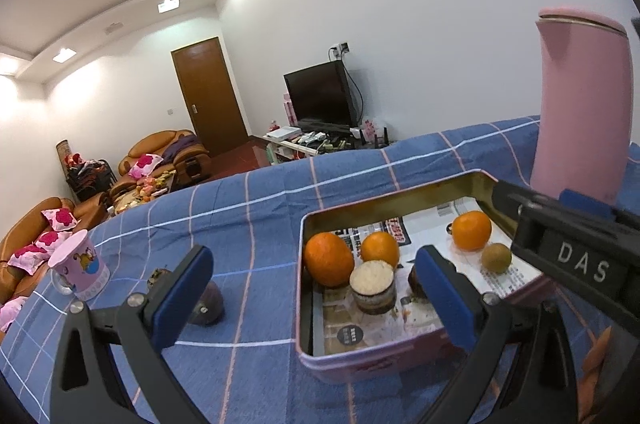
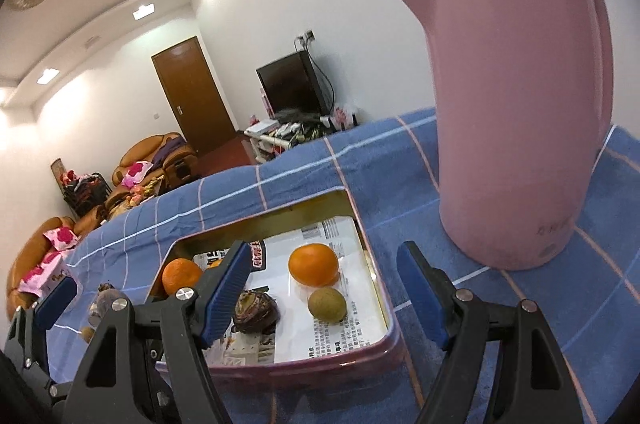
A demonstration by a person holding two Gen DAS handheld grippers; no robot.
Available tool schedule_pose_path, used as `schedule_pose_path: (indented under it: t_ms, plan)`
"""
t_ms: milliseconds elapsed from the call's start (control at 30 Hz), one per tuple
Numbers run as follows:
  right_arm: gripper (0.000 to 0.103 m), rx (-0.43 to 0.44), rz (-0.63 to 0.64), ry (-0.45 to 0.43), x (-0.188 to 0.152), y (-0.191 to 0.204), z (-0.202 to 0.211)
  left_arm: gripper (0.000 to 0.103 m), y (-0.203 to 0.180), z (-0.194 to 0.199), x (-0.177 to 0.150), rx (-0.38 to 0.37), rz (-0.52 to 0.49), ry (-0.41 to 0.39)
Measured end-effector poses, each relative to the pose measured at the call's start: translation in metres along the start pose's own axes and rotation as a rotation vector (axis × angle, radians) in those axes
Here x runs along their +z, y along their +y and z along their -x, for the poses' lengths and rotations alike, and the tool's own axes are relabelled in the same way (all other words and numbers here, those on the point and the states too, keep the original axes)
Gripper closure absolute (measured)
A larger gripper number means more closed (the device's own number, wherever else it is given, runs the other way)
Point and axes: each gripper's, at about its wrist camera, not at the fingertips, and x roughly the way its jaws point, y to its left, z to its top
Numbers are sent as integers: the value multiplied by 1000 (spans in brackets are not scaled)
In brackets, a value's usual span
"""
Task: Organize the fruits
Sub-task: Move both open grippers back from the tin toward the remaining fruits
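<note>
A pink rectangular tin [image 1: 306, 304] lined with printed paper sits on the blue checked cloth. It holds three oranges [image 1: 329, 258] [image 1: 380, 248] [image 1: 472, 230], a greenish-brown kiwi [image 1: 496, 257], a cut pale-topped piece [image 1: 372, 284] and a dark fruit [image 2: 256, 310]. Another dark purple fruit [image 1: 210, 300] lies on the cloth left of the tin, behind my left finger. My left gripper [image 1: 314, 252] is open over the tin's near left corner, holding nothing. My right gripper [image 2: 322, 252] is open above the tin's near edge, with the kiwi [image 2: 327, 304] and an orange [image 2: 314, 264] ahead of it.
A tall pink kettle [image 2: 520, 104] stands on the cloth just right of the tin. A pink printed mug [image 1: 80, 264] sits at the table's left end. One finger of the right gripper [image 1: 560, 224] crosses the tin's right side. Sofas and a TV lie beyond.
</note>
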Motion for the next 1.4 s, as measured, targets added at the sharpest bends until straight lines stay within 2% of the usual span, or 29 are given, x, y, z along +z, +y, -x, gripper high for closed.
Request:
schedule_pose_path:
  t_ms: [133,333,700,933,1067,1200,1300,1400]
  plan:
    - [27,-10,36,-29,-4,12,9,0,10,2,-4,-18,13,14]
    - [27,10,53,-17,-10,30,11,0,28,-1,-9,-26,33,36]
    - [27,24,116,-21,-20,69,11,0,79,-14,-21,29,53,95]
    - [27,66,153,-6,-30,102,8,0,131,-37,-36,62,84,211]
    - [27,94,184,6,-37,124,5,0,157,-51,-48,43,118,296]
    - [27,118,207,26,-43,144,-1,0,177,-59,-57,35,152,344]
    - [27,141,226,51,-47,160,-7,4,187,-66,-62,27,156,391]
    - [27,162,253,64,-51,174,-11,13,201,-76,-69,2,195,443]
